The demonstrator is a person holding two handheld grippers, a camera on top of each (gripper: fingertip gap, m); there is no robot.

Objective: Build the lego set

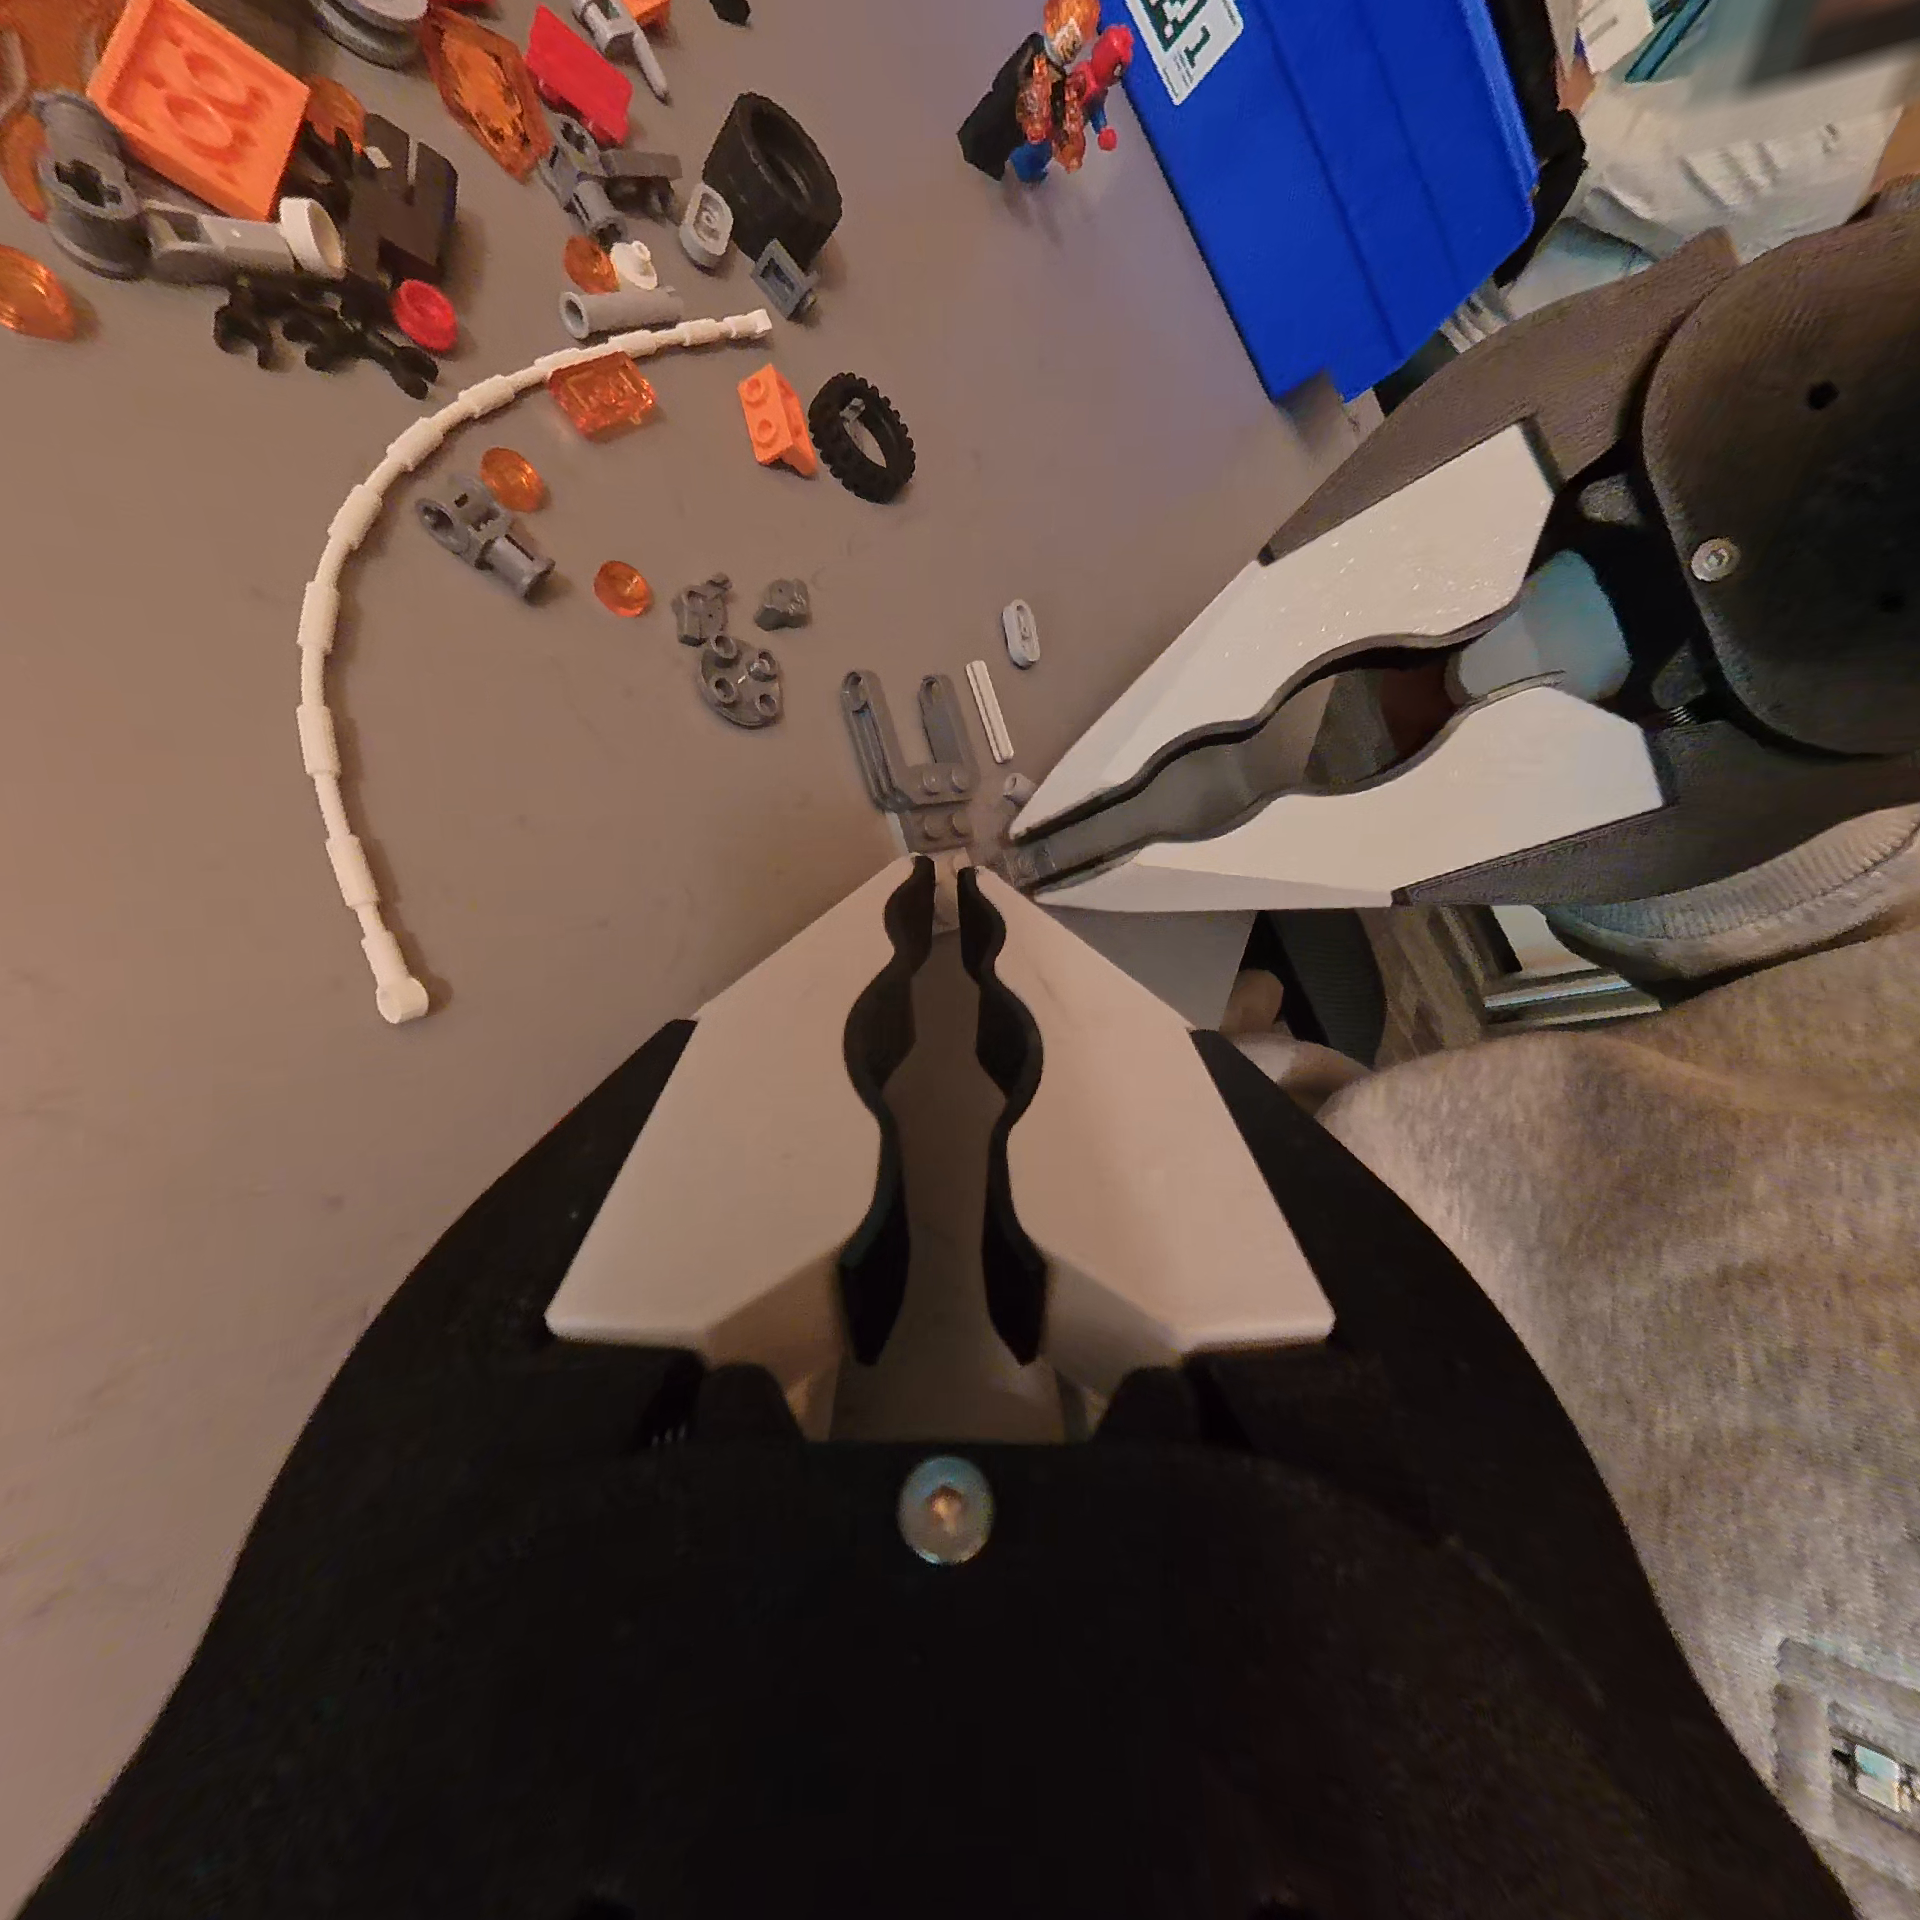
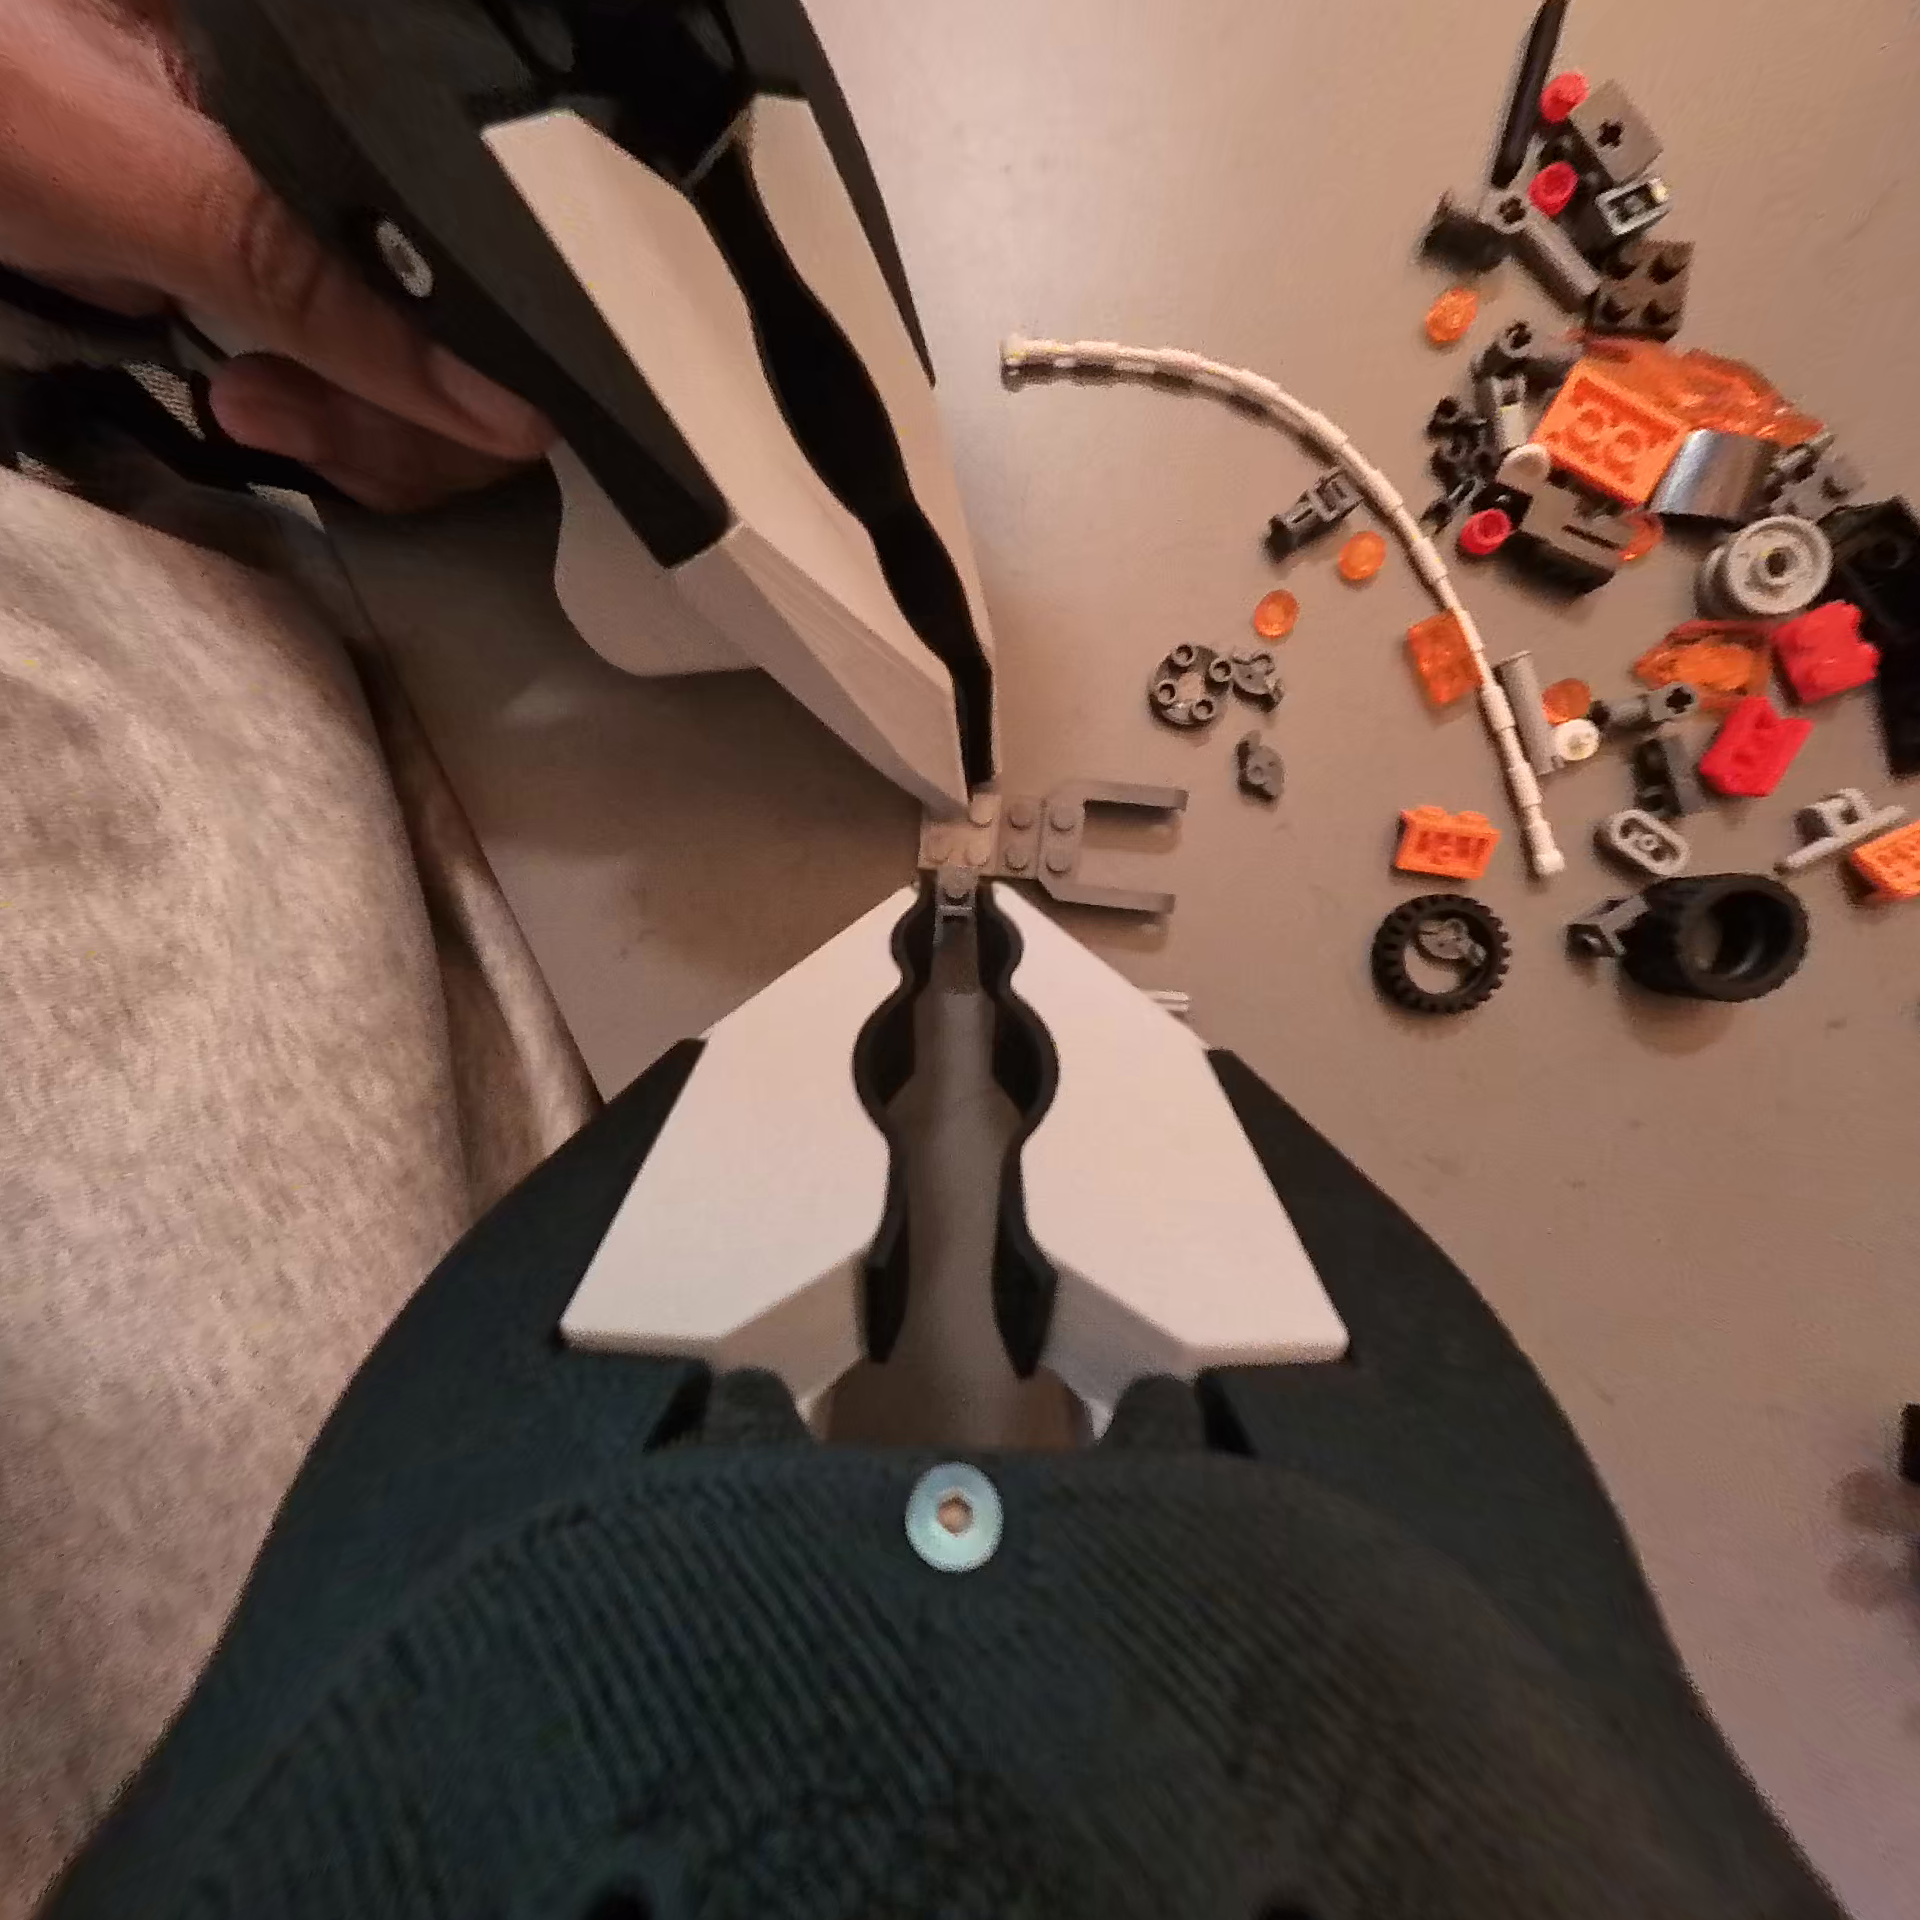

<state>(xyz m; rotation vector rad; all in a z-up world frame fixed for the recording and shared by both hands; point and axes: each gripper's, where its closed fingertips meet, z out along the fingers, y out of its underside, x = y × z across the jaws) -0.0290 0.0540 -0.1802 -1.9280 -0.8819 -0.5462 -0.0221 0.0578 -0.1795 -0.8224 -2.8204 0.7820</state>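
My left gripper (image 1: 943, 868) pinches the grey fork assembly (image 1: 930, 774) above the table (image 1: 208, 1039), steadying it; my right gripper (image 2: 958, 902) clamps a small grey piece (image 2: 956, 902) against its edge.

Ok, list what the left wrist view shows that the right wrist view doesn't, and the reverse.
Only the left wrist view shows the blue bin and minifigures. Only the right wrist view shows the person's hand and a silver curved piece. Both show the grey assembly pinched by the left hand-held gripper and right hand-held gripper, the white hose and the small tyre.
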